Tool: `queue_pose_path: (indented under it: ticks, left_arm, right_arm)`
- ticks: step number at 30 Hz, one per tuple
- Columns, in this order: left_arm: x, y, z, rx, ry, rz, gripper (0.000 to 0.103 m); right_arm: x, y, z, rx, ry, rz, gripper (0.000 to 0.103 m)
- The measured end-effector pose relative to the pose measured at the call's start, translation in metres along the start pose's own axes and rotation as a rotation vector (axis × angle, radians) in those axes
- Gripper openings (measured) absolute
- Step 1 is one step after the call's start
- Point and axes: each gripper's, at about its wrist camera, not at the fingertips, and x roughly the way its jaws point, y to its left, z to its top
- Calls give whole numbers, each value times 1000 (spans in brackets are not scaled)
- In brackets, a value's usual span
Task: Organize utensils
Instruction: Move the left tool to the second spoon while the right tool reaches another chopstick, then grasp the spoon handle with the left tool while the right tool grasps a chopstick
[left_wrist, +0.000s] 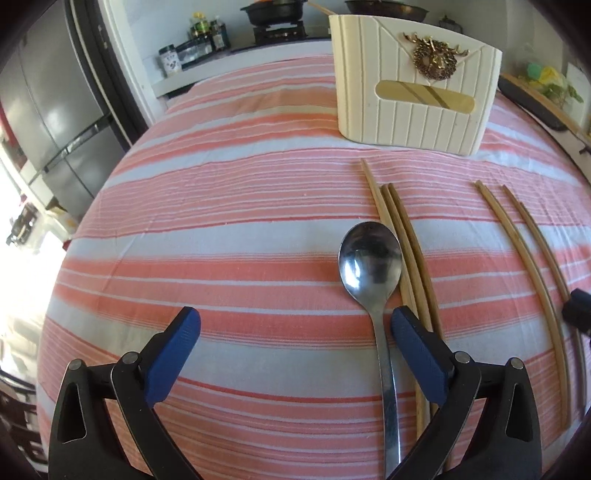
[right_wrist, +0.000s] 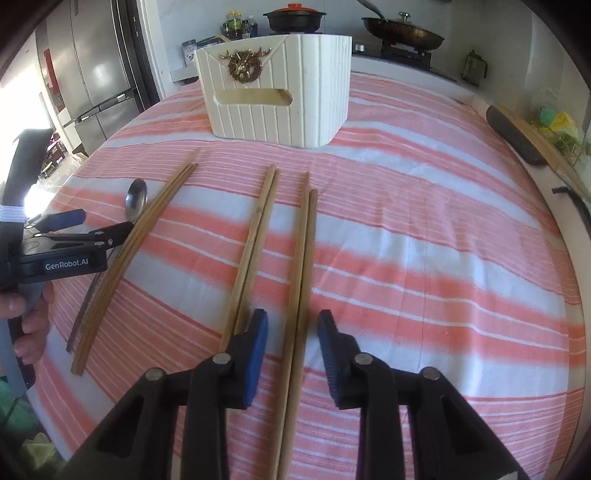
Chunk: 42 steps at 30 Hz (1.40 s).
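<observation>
A steel spoon (left_wrist: 370, 258) lies on the striped tablecloth, its handle running between my open left gripper's (left_wrist: 295, 325) fingers, close to the right finger. Several wooden chopsticks (left_wrist: 402, 251) lie just right of the spoon, and another pair (left_wrist: 524, 251) farther right. In the right wrist view my right gripper (right_wrist: 293, 325) is open, its fingers on either side of a chopstick pair (right_wrist: 304, 258). A second pair (right_wrist: 255, 236) lies by its left finger. The left gripper (right_wrist: 85, 225) hovers over the spoon (right_wrist: 135, 199). A cream holder box (left_wrist: 413, 85) (right_wrist: 277, 88) stands at the back.
The table (right_wrist: 443, 221) is covered by a pink and white striped cloth. Behind it runs a counter with a pot (right_wrist: 294, 16), a pan (right_wrist: 402, 33) and jars. A fridge (left_wrist: 48, 110) stands at the left. A dark board (right_wrist: 517, 136) lies at the table's right edge.
</observation>
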Motion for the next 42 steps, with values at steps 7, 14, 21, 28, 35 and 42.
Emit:
queue_pose_path:
  ticks: [7, 14, 21, 28, 35, 42]
  left_arm:
    - [1, 27, -3, 60, 26, -44, 103]
    - [1, 37, -5, 67, 44, -42, 103]
    - [-8, 21, -12, 97, 18, 33, 102]
    - [-9, 39, -22, -31, 71, -17, 103]
    - [-11, 43, -26, -38, 76, -23, 103]
    - [-14, 36, -27, -2, 49, 7, 103]
  right_arm:
    - [-7, -21, -5, 26, 58, 18, 11]
    - [-17, -41, 2, 78, 88, 110, 24]
    - [2, -38, 14, 4, 165, 132, 16]
    - [11, -44, 21, 56, 197, 197, 13]
    - [6, -55, 19, 94, 204, 243, 13]
    - [7, -39, 22, -17, 228, 180, 13]
